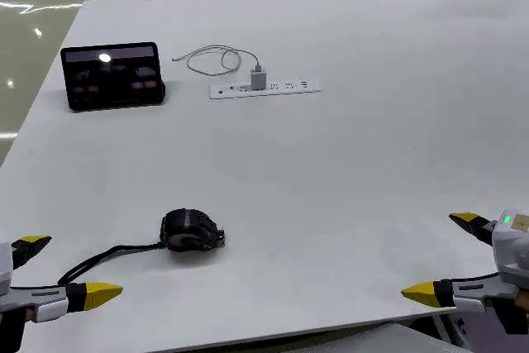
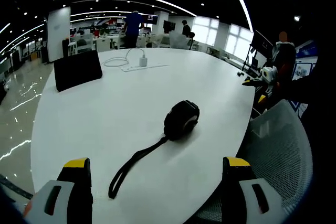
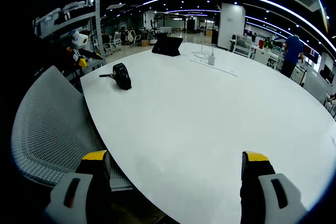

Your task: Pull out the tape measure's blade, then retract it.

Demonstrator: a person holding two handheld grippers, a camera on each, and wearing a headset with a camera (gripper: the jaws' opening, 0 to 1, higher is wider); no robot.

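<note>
A wide white table (image 1: 331,188) stands in a large open office with a glossy floor and rows of ceiling lights. People stand among desks far in the background of both gripper views.

The tape measure (image 1: 190,231), black and rounded, lies on the table near the front edge, on the left side in the head view. A black strap (image 1: 103,255) runs from its case across the table toward the left gripper (image 1: 73,266). That gripper hovers at the near left corner, with its yellow-tipped jaws spread wide and nothing between them. In the left gripper view the tape measure sits ahead of the jaws and apart from them, and the looped end of the strap lies nearer to them.

The right gripper (image 1: 440,255) hangs at the front right edge of the table, well apart from the tape measure. Its jaws are also released and hold nothing. In the right gripper view the tape measure shows small near the table's far left edge.

Toward the back left a dark tablet (image 1: 113,76) stands propped up. To its right lies a white power strip (image 1: 285,87) with a charger (image 1: 258,78) plugged in, and a white cable (image 1: 211,59) curls behind it. A grey mesh chair (image 3: 47,129) sits against the near edge of the table.
</note>
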